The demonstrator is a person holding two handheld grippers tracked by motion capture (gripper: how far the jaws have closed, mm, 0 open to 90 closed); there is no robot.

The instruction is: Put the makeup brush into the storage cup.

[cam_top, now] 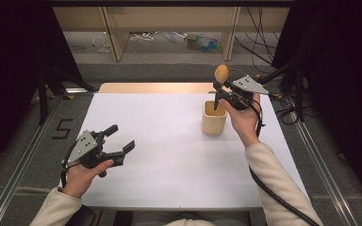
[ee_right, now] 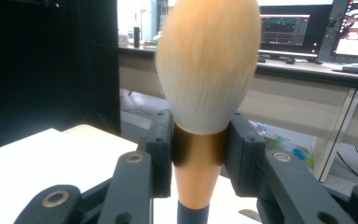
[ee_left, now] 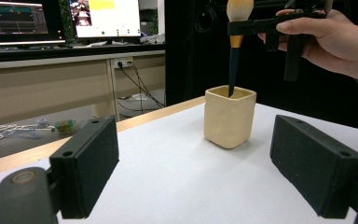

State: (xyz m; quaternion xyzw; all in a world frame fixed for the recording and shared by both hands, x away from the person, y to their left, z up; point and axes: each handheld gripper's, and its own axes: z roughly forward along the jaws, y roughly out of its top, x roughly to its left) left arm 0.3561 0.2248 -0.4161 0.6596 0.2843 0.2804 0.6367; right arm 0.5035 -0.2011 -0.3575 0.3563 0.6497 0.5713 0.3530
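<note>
I am holding the left gripper [cam_top: 121, 139] low over the near left of the table [cam_top: 169, 160], its jaws standing wide apart with nothing between them, pointing across toward the cup [cam_top: 214, 118]. It is sitting well apart from the work, so the right hand is the nearer one by far.

Moving right, the cup is standing upright on the far right part of the table, its mouth open to the top. Above it I am gripping the brush [cam_top: 220, 80] in the right gripper [cam_top: 218, 88], whose jaws are clamped tight on the metal collar just under the bristles. In the right gripper view the two pads are pressing that collar from either side.

What the next move turns on: the brush's long axis is running nearly straight up and down, bristles up, handle down, and the handle's tip is already dipping inside the cup's mouth, as the left gripper view [ee_left: 233, 70] shows. I judge the remaining travel to be straight down along that axis.

Counting: one brush, one cup, two grippers.
</note>
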